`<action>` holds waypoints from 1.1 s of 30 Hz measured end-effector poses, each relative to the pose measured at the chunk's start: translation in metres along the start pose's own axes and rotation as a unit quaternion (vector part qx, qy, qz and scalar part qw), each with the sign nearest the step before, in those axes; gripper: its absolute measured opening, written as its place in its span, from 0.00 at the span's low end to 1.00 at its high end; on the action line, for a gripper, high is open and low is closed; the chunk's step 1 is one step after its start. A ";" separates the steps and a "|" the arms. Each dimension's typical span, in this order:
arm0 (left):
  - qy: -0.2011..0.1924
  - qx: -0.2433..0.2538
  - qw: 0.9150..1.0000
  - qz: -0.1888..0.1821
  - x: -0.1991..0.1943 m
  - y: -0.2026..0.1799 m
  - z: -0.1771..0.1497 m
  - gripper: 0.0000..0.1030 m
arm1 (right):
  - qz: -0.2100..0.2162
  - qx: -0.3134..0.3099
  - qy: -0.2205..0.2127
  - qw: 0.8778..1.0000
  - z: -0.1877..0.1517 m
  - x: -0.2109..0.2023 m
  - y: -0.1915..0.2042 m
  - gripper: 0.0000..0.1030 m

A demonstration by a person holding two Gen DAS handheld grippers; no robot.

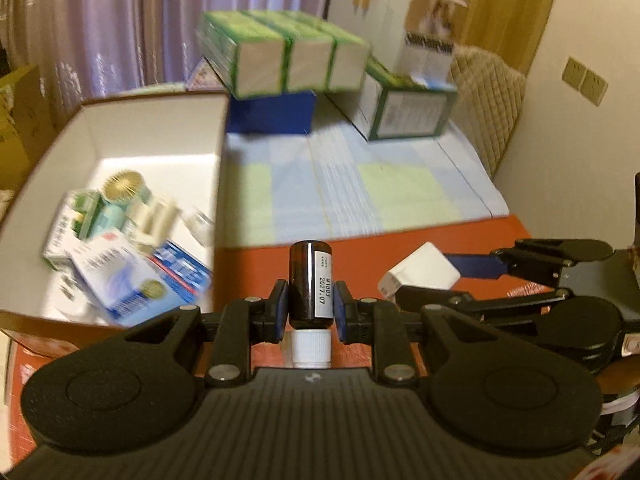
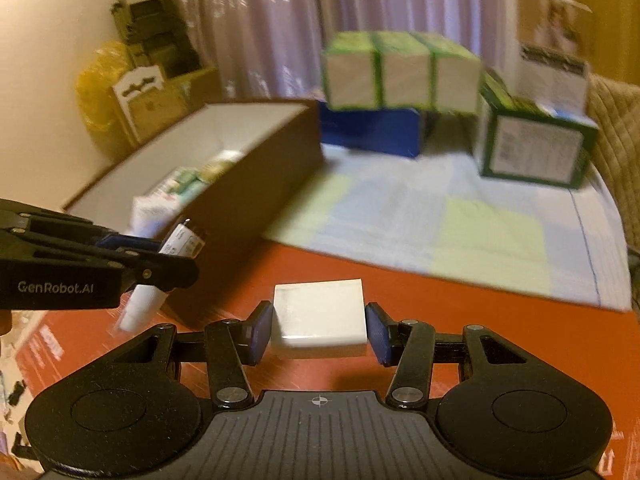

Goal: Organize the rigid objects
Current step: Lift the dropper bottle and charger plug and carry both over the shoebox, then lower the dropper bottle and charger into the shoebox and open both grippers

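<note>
From the left wrist view, the left gripper [image 1: 309, 307] is clamped on a small dark bottle [image 1: 310, 282], its white cap toward the camera, held above the red table [image 1: 256, 258] just right of the open storage box [image 1: 120, 140], which already holds a jumble of small packets, too blurred to name. From the right wrist view, the right gripper [image 2: 319, 327] is clamped on a white block [image 2: 320, 318], probably a charger, also clear of the table and nearer the camera than the box. Both items look to be mid-carry toward the box. Next, each gripper needs to travel over the box wall, lower into free floor space, then part its jaws.
</note>
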State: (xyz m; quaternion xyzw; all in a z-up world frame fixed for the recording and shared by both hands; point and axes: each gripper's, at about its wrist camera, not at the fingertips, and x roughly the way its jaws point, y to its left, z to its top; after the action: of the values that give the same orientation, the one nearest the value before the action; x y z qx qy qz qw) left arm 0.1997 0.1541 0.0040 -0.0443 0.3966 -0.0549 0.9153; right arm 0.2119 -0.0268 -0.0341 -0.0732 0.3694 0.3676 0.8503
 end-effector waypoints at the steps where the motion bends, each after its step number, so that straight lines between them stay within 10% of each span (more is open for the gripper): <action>1: -0.006 -0.001 1.000 0.003 -0.006 0.007 0.003 0.19 | 0.005 -0.004 -0.004 1.000 0.004 0.000 0.006 0.46; 17: -0.034 0.000 0.998 0.057 -0.032 0.125 0.044 0.19 | 0.056 -0.030 -0.037 0.997 0.079 0.051 0.099 0.46; 33: 0.030 0.038 0.997 0.065 0.060 0.205 0.101 0.19 | -0.016 -0.040 -0.002 0.999 0.132 0.154 0.109 0.46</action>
State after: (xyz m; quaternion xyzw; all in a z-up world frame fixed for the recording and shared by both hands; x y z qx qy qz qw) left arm 0.3271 0.3526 0.0041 0.0183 0.4234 -0.0119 0.9057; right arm 0.2842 0.1914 -0.0285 -0.1120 0.3514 0.3685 0.8533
